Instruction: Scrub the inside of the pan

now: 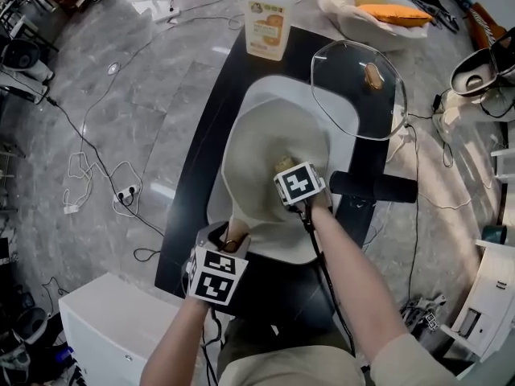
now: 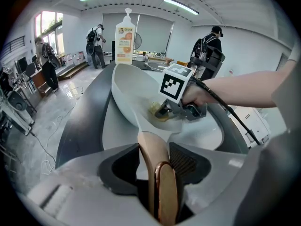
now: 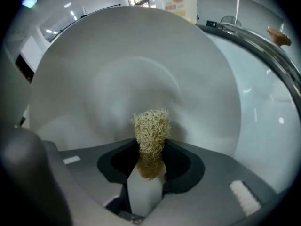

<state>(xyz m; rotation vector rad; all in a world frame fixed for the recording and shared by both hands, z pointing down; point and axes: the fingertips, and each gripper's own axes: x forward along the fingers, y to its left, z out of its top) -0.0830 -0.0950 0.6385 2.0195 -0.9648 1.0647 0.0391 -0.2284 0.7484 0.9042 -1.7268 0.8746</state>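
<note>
Cream-white pan (image 1: 261,147) with tan handle (image 2: 157,173) — straw-yellow scrubber (image 3: 150,128) — black table (image 1: 197,191), grey marbled floor (image 1: 137,103).

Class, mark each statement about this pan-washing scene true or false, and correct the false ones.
1. The left gripper has its jaws shut on the tan handle of the cream pan. True.
2. The right gripper holds a blue sponge. False: it holds a straw-coloured fibrous scrubber.
3. The clear glass lid covers the pan. False: it lies beside the open pan.
4. A plastic bottle with an orange label stands on the dark counter beyond the pan. True.
</note>
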